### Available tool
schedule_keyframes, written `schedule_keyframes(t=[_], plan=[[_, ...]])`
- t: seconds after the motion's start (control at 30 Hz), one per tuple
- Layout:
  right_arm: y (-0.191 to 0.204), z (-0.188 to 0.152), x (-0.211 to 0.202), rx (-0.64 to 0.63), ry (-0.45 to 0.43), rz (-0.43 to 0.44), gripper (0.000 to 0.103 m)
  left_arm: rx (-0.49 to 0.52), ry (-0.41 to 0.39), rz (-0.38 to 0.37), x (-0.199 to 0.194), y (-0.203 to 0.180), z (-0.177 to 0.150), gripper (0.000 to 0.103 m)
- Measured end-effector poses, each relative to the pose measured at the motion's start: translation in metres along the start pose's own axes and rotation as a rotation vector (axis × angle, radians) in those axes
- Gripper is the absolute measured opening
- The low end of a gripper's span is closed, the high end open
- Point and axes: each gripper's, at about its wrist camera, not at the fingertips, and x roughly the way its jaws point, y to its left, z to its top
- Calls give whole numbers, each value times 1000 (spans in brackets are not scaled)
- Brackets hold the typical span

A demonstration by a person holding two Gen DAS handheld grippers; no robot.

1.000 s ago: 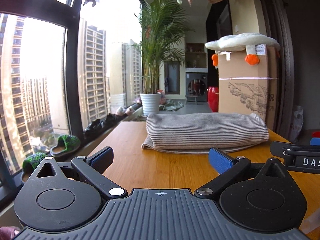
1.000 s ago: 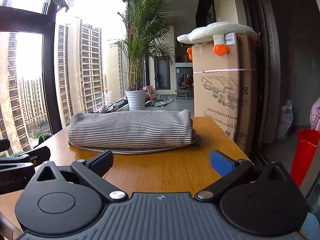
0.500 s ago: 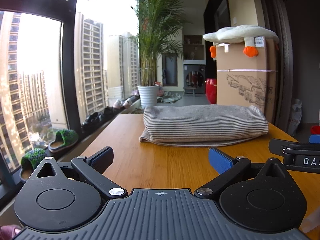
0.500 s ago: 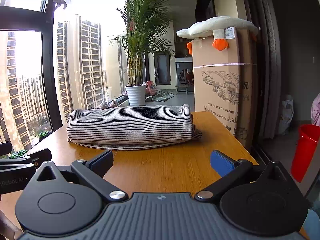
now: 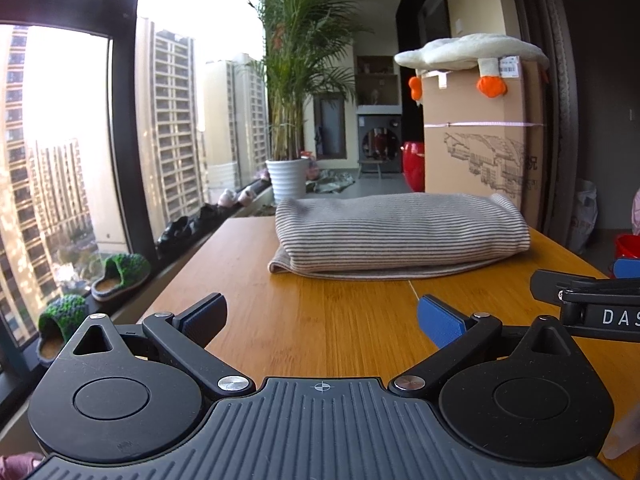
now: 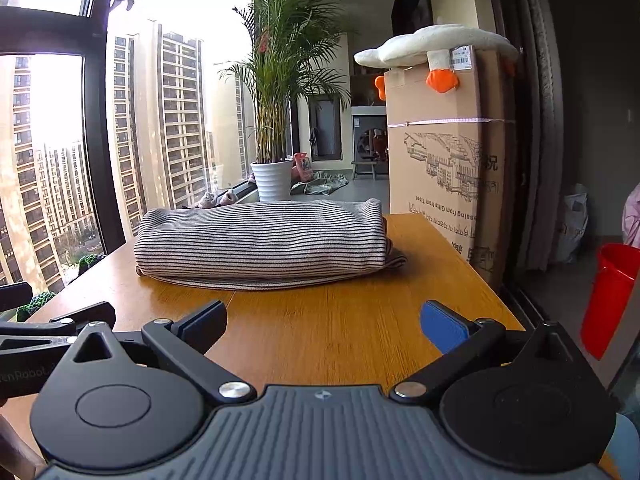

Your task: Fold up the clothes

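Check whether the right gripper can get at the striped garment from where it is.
Probably yes. The right gripper is open, and only bare table lies between it and the folded garment straight ahead.

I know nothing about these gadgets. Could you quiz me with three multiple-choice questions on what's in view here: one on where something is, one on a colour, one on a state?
1. Where does the plush goose lie?
A. on the table
B. on top of the cardboard box
C. on the windowsill

2. What colour is the bucket beside the table?
A. red
B. green
C. white

3. How does the striped garment lie?
A. spread out flat
B. hanging off the table edge
C. folded into a compact bundle

Answers:
1. B, its orange feet hang over the box's top edge.
2. A, it shows bright red at the right of the right wrist view.
3. C, it lies in stacked layers, with the left gripper and right gripper both open and short of it.
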Motion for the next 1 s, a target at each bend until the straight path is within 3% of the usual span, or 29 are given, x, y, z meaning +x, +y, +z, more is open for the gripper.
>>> schedule_keyframes(t=[1.0], plan=[[0,-1,0,5,11,7,103,-4,4,0,0,1,2,103]])
